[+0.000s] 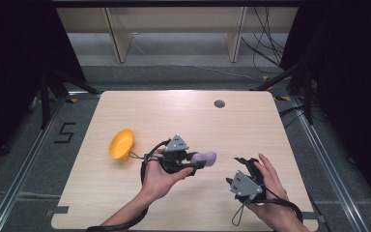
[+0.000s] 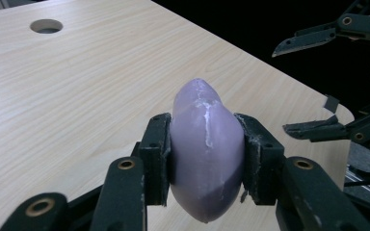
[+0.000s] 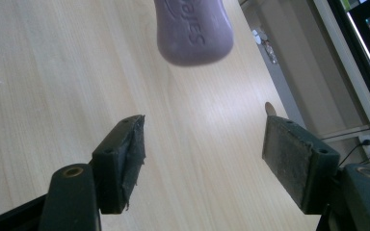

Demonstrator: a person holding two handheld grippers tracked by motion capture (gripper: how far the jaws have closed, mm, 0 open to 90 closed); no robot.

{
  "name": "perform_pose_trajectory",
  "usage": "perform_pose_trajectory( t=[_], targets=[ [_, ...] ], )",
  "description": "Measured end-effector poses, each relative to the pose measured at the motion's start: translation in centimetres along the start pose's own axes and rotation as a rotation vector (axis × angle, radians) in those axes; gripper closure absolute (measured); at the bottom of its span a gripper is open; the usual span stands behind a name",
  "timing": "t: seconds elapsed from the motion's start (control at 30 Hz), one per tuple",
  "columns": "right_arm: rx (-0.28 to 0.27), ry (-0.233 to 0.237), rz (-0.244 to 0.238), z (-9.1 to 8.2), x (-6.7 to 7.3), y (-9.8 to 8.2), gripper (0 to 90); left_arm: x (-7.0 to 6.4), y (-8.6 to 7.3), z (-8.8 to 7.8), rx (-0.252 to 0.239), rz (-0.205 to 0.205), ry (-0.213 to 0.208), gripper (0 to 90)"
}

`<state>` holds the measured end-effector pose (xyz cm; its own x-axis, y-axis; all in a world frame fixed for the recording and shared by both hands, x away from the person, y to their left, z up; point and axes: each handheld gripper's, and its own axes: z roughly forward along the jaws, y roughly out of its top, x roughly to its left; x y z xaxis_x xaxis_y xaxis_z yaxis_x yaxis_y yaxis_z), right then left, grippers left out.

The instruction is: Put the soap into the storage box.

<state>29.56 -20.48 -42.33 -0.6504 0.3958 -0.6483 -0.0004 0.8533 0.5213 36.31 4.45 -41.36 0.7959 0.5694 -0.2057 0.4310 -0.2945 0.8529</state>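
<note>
Light wooden table is offering wide bare surface toward its far edge, where a round hole is sitting. Left hand-held gripper is clamping a purple soap bar above mid-table. Right hand-held gripper is gaping empty near the right edge. An orange bowl is lying tilted toward the left edge.

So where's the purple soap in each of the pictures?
High view: the purple soap sits mid-table, sticking out of the left gripper.
Left gripper view: centre, pinched between the two black jaws.
Right gripper view: top middle, above the open jaws.
Shared landmark: the round hole in the table.
</note>
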Motion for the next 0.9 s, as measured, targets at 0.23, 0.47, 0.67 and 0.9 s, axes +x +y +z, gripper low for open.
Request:
perform_pose_trajectory(
  t=[0.23,0.47,0.67,0.9],
  targets=[
    [0.003,-0.010,0.006,-0.1,-0.2,-0.6,33.5,0.6,-0.6,-1.5,-0.011,-0.007,0.052,58.9],
    [0.008,-0.016,0.014,0.0,-0.3,-0.7,34.0,1.2,-1.0,-2.9,-0.028,-0.024,0.106,58.9],
    [0.017,-0.018,0.033,0.0,-0.3,-0.9,34.3,1.7,-1.6,-3.5,-0.025,-0.045,0.138,58.9],
    [0.025,-0.027,0.027,-0.1,-0.5,-1.0,34.6,2.4,-2.0,-4.3,-0.036,-0.044,0.175,58.9]
  ],
)
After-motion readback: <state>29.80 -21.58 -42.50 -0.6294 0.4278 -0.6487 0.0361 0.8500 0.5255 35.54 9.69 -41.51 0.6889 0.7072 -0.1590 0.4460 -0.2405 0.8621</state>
